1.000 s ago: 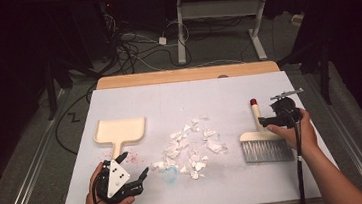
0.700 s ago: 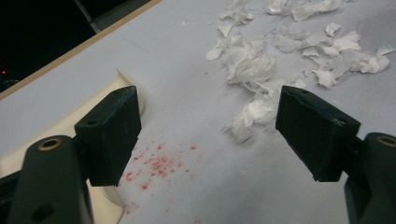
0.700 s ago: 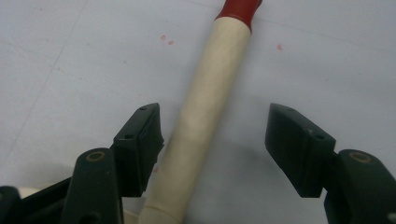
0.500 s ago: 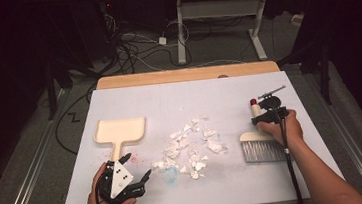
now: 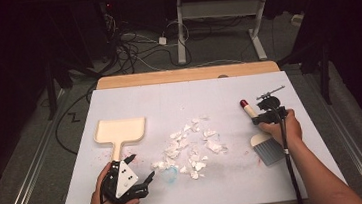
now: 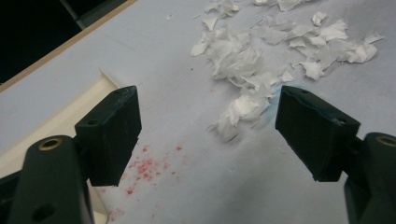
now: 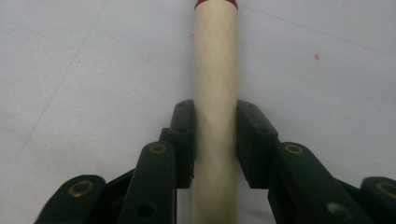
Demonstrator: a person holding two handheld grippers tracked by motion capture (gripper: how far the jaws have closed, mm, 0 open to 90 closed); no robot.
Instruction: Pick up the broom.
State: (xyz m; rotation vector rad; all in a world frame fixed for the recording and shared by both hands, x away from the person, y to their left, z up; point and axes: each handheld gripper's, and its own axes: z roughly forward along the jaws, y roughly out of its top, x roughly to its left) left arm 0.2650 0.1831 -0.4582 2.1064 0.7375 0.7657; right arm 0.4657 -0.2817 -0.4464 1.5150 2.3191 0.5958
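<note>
A person stands at a table (image 5: 133,99) covered with a pale grey sheet, holding a hand-held gripper in each hand.

The right hand-held gripper (image 5: 265,115) sits at the right side of the table, its jaws clamped on the cream handle of a brush (image 5: 266,144). In the right gripper view the handle (image 7: 215,112) runs straight up between the two jaws, both pressing against its sides, and ends in a red tip (image 7: 215,4) at the top. In the high view the brush lies flat on the table, red tip pointing away from the person and grey bristles (image 5: 270,151) toward the person, partly under the right hand (image 5: 282,127).

The left hand-held gripper (image 5: 135,174) rests low at the front left of the table with its jaws spread wide apart and nothing between them. It lies just beside the handle of a cream dustpan (image 5: 120,130), whose pan faces away from the person. In the left gripper view the dustpan's edge (image 6: 70,114) shows behind the left-side jaw; it may be touching, but the angle makes that hard to tell.

A pile of white paper scraps (image 5: 191,148) is scattered in the middle of the table, between dustpan and brush. Small red specks (image 6: 147,168) mark the sheet near the left gripper.
</note>
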